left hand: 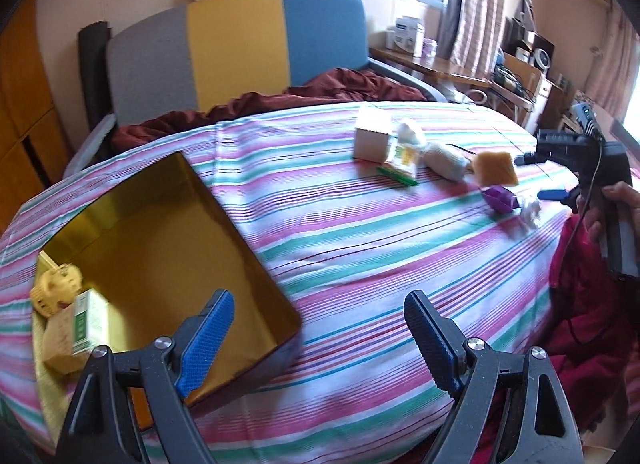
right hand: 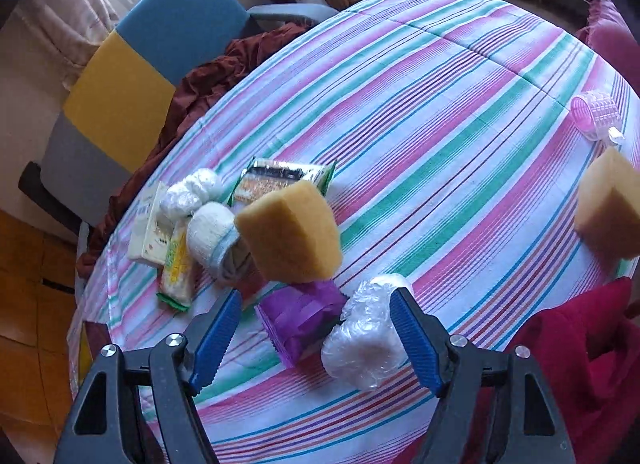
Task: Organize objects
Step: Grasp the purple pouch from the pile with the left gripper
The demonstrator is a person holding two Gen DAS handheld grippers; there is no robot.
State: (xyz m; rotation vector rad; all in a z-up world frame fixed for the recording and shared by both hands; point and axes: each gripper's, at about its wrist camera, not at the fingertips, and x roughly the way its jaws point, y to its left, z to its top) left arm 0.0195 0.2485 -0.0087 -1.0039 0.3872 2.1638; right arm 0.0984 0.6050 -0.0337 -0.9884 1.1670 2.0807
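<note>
Your left gripper (left hand: 320,340) stands apart and empty over the striped cloth (left hand: 360,248), with one gold tin (left hand: 168,232) just to its left holding one green-and-white box (left hand: 90,320) and one yellow ball (left hand: 56,290). Your right gripper (right hand: 316,338) is spread wide, gripping nothing; between its fingers lie one purple box (right hand: 300,320) and one plastic-wrapped roll (right hand: 366,344). Two sponges show: one (right hand: 292,232) just ahead, one (right hand: 610,203) far right

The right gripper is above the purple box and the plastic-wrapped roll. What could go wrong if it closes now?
The right gripper is open, with both the purple box and the wrapped roll between its fingers, so it may take both or pinch neither firmly. The sponge leans close behind and could be knocked.
</note>
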